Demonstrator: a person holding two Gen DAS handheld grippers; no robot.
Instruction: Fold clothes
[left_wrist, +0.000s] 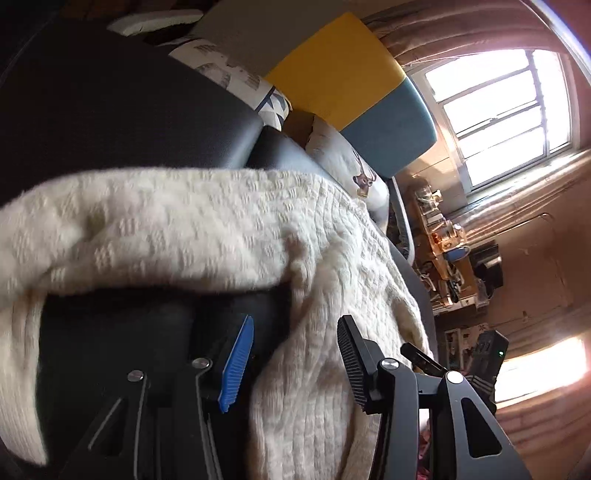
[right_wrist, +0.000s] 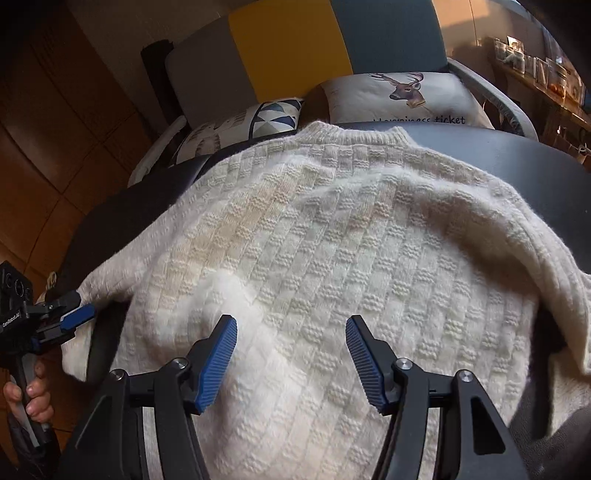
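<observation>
At the far left your hand (right_wrist: 27, 398) grips the handle of the left gripper (right_wrist: 79, 318) — it sits at the sweater's left sleeve edge, and its own camera shows its fingers apart with nothing between them. The cream knit sweater (right_wrist: 325, 251) lies spread over the dark seat (right_wrist: 517, 162), collar at the far edge near the deer cushion (right_wrist: 399, 98). Your right gripper (right_wrist: 291, 328) hovers over the near hem — fingers apart, empty.
</observation>
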